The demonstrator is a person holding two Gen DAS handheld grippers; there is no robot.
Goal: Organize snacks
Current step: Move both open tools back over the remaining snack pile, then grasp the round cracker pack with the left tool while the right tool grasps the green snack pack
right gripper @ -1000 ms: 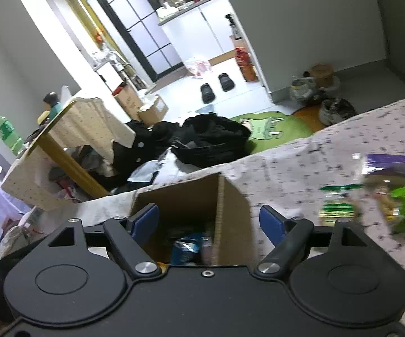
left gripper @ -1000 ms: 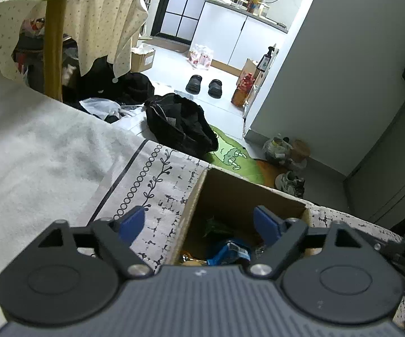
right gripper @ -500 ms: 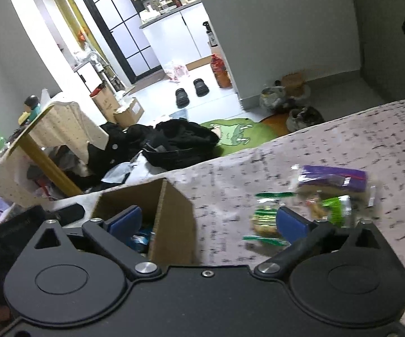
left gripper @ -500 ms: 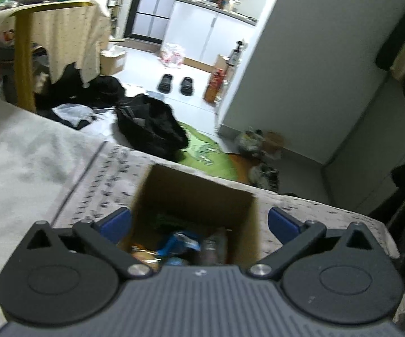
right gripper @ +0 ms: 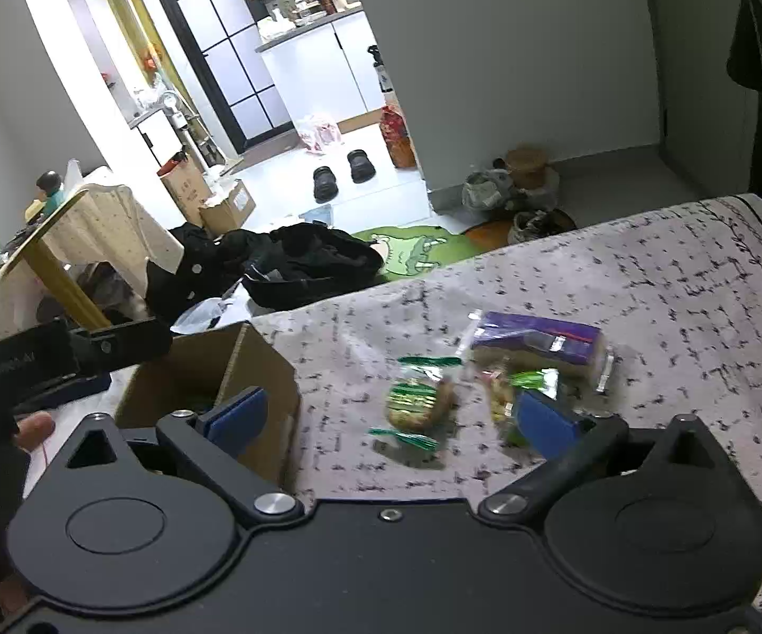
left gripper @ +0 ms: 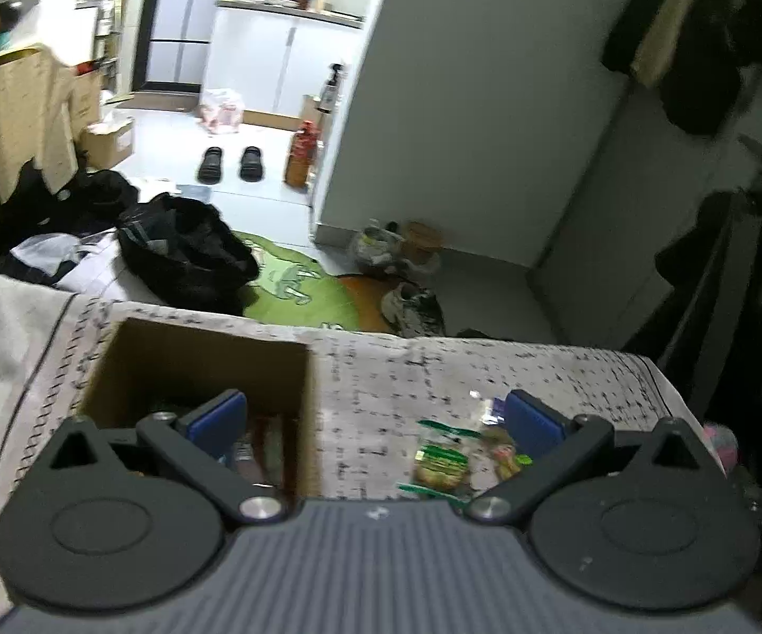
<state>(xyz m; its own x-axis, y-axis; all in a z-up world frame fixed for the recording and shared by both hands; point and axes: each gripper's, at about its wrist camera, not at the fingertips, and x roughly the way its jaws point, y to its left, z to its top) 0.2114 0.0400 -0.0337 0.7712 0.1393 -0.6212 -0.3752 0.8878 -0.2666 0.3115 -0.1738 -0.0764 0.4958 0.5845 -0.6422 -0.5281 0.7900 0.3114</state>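
An open cardboard box (left gripper: 201, 364) (right gripper: 254, 364) with several snack packs inside stands on the patterned bed cover. To its right lie loose snacks: a green-trimmed clear pack (right gripper: 418, 401) (left gripper: 442, 462), a green and yellow pack (right gripper: 508, 391) and a purple pack (right gripper: 539, 343). My left gripper (left gripper: 375, 417) is open and empty, spanning the box's right wall. My right gripper (right gripper: 389, 415) is open and empty, above the green-trimmed pack. The left gripper's body (right gripper: 64, 354) shows at the left of the right wrist view.
The bed cover (right gripper: 671, 290) ends at a far edge, with a floor below holding a black bag (left gripper: 185, 253), a green mat (left gripper: 296, 285) and shoes. A draped table (right gripper: 64, 232) stands at the left. Dark clothes (left gripper: 740, 285) hang at the right.
Both views have swung to the right. The box has shifted left in each view and the loose snacks have come between the fingers. Both grippers stay open.
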